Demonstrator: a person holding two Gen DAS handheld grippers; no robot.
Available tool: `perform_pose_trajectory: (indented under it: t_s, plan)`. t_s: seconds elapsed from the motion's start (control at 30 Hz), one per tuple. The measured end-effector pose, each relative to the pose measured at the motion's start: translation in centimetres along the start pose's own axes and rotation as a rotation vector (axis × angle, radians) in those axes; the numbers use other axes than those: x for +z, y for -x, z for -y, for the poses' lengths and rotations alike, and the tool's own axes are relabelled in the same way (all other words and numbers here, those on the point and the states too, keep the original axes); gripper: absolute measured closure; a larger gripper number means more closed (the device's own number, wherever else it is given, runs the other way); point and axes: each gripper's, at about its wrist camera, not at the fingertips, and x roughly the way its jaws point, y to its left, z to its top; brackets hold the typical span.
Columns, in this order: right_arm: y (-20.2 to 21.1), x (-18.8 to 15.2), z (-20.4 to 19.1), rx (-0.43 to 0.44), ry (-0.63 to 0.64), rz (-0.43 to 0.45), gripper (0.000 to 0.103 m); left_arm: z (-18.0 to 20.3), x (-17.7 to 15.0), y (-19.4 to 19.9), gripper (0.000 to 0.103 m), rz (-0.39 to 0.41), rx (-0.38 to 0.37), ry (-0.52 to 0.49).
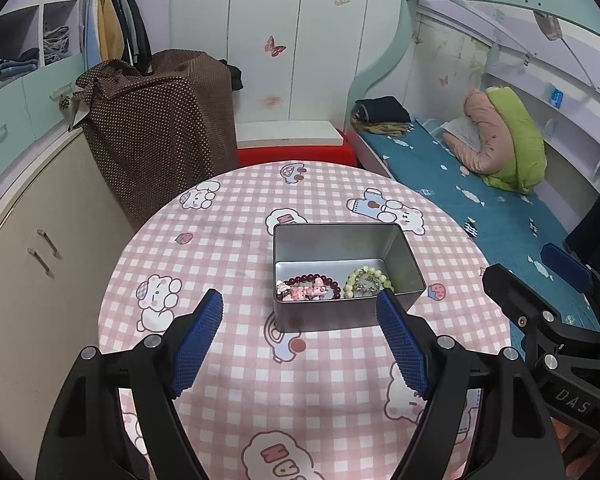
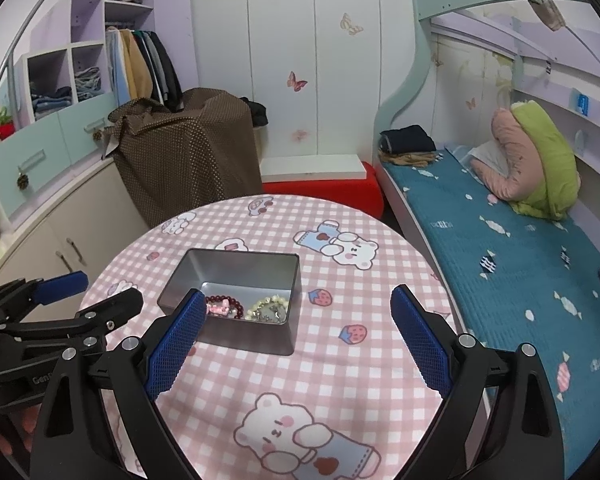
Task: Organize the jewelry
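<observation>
My left gripper (image 1: 300, 300) and right gripper (image 2: 298, 300) are both wide open and empty, above the tabletop (image 1: 220, 248); the tin (image 1: 340, 240) near its middle holds bracelets (image 1: 312, 286).

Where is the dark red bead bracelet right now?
In the left wrist view, the dark red bead bracelet lies inside the open metal tin, left of the pale green bracelet.

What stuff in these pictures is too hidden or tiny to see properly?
- Left wrist view: the open silver metal tin's near wall hides the front of its floor and the lower edge of the dark red bead bracelet.
- Right wrist view: the right claw's blue finger covers part of that bracelet.
- Both views: the charms on the pale green bead bracelet are too small to identify.
</observation>
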Motion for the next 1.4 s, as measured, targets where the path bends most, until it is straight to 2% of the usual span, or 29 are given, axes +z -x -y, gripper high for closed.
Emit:
perform_pose_trajectory:
  t_s: [1.4]
  plan:
    - [-0.70, 0.20, 0.42, -0.014, -0.019, -0.008, 0.013, 0.77, 0.27, -0.72, 0.027, -0.036, 0.010, -0.011]
